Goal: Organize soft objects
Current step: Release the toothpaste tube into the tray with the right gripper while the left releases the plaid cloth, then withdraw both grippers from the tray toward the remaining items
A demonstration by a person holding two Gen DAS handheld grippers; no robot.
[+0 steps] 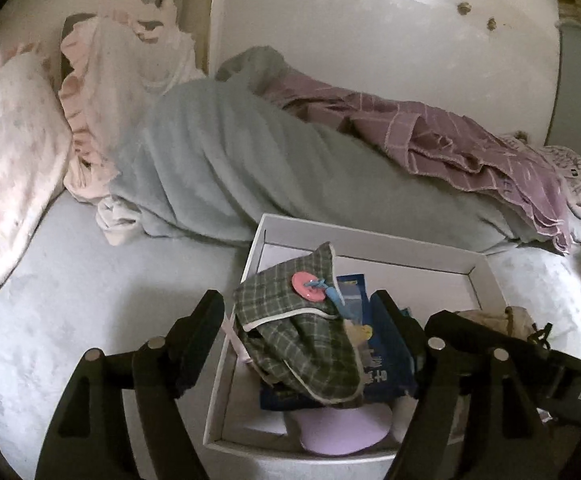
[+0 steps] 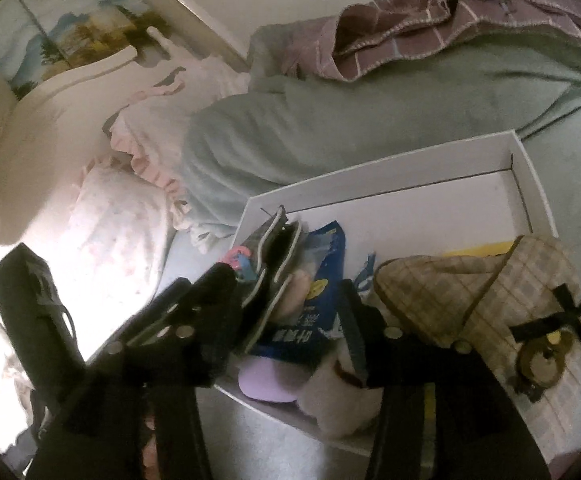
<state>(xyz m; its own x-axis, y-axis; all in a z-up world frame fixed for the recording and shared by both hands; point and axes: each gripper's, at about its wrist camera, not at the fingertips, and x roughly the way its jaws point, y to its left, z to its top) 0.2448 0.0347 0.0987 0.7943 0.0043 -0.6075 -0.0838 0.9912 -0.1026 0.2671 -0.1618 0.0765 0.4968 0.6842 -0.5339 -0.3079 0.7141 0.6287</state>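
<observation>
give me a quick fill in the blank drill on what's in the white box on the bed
1. The green plaid pouch carries a large ____ button.
2. The white box rests on the ____.
3. On top of the grey-green blanket lies a ____ checked cloth.
4. The beige plaid pouch bears a black ____.

Missing words: pink; bed; purple; bow

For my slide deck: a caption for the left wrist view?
Open left gripper straddling a green plaid pouch in a white box on a bed.
</observation>
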